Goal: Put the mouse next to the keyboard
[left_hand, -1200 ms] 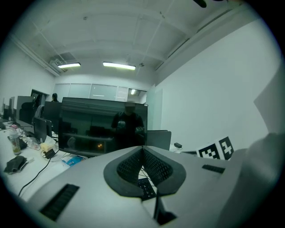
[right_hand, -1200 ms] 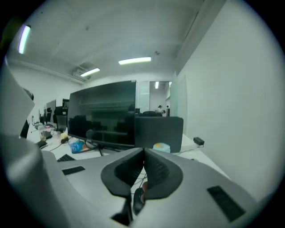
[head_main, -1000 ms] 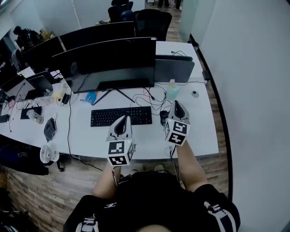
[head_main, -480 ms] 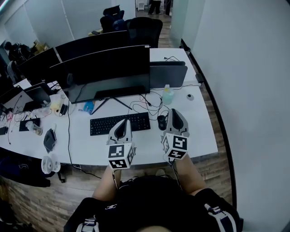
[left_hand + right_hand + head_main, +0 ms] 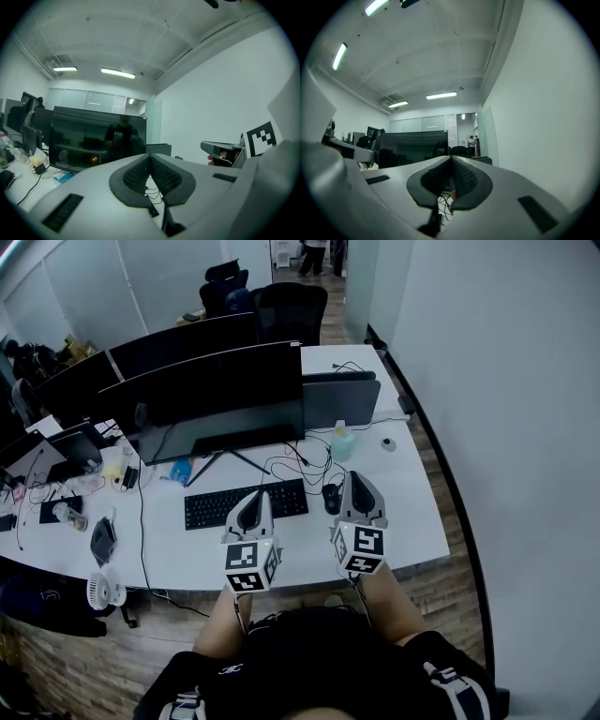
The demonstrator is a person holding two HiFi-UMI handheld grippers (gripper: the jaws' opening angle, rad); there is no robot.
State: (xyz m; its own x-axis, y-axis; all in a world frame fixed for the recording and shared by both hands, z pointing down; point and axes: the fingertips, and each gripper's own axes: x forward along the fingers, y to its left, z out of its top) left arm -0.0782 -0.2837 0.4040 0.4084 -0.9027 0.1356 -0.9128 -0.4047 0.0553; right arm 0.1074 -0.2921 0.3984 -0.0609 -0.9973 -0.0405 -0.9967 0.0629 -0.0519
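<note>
Counter (image 5: 412, 521): white and long, with a bare strip along the near edge below both grippers. Hazard: anything knocked toward that edge has little room before it falls off.

Monitor (image 5: 211, 395): wide and dark, standing toward the far edge behind the keyboard. Hazard: slight, as it is well apart from the work.

Keyboard (image 5: 246, 503): black, lying parallel to the near edge at mid-counter. Hazard: a mouse shoved hard against its right end would push it askew.

Left gripper (image 5: 255, 495): clenched with nothing between the jaws, held over the keyboard's right half as seen from above. Hazard: a careless dip lands on the keys.

Right gripper (image 5: 356, 480): clenched and empty, held just right of the mouse. Hazard: if it comes down with the jaws together, it would bat the mouse aside rather than take it.

Cable tangle (image 5: 305, 460): black loops between the monitor's stand and the mouse. Whether one of them belongs to the mouse cannot be told. Hazard: a tethered mouse would drag, spring back or snag.

Bottle (image 5: 342, 442): pale green and upright, just behind the mouse toward the far edge. Hazard: a tugged cable or a wide reach could topple it.

Mouse (image 5: 330, 498): black, resting on the counter just beside the keyboard's right end, touched by neither gripper. It appears already placed. Hazard: needless handling, and its smooth domed shell may squirt out from the pads.
</note>
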